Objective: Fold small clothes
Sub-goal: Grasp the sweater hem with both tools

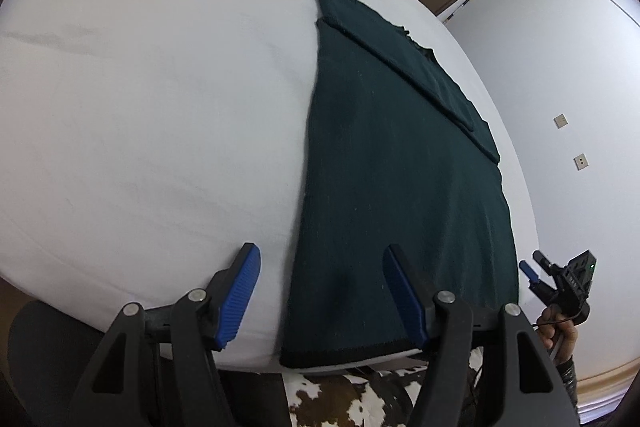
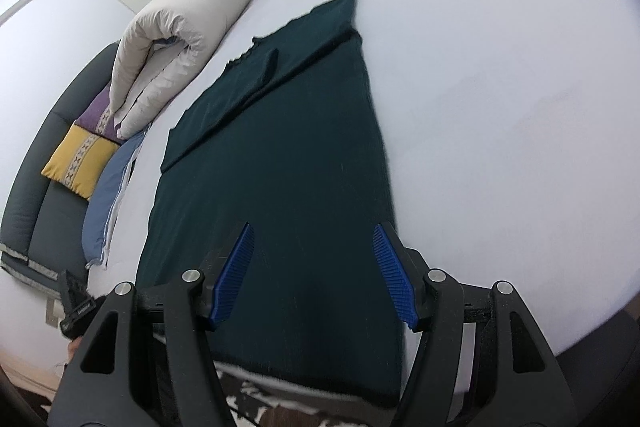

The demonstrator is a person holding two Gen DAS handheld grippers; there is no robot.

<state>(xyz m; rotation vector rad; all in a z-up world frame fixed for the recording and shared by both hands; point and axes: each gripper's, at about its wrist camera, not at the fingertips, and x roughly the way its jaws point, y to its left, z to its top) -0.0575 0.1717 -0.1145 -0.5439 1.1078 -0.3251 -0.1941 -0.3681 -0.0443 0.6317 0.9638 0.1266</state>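
A dark green knit garment (image 1: 392, 187) lies flat on the white bed, its sleeves folded in across the body; it also shows in the right wrist view (image 2: 280, 167). Its hem reaches the bed's near edge. My left gripper (image 1: 320, 263) is open and empty, above the garment's near left corner, straddling its left edge. My right gripper (image 2: 314, 241) is open and empty, above the garment's near right part. The right gripper also shows in the left wrist view (image 1: 536, 265) beside the garment's right edge.
The white bed (image 1: 140, 127) fills both views. A rolled beige duvet (image 2: 176, 39) lies at the head, with a blue pillow (image 2: 108, 195). A dark sofa (image 2: 28, 195) holds yellow and purple cushions. A cowhide rug (image 1: 340, 399) lies below the bed's near edge.
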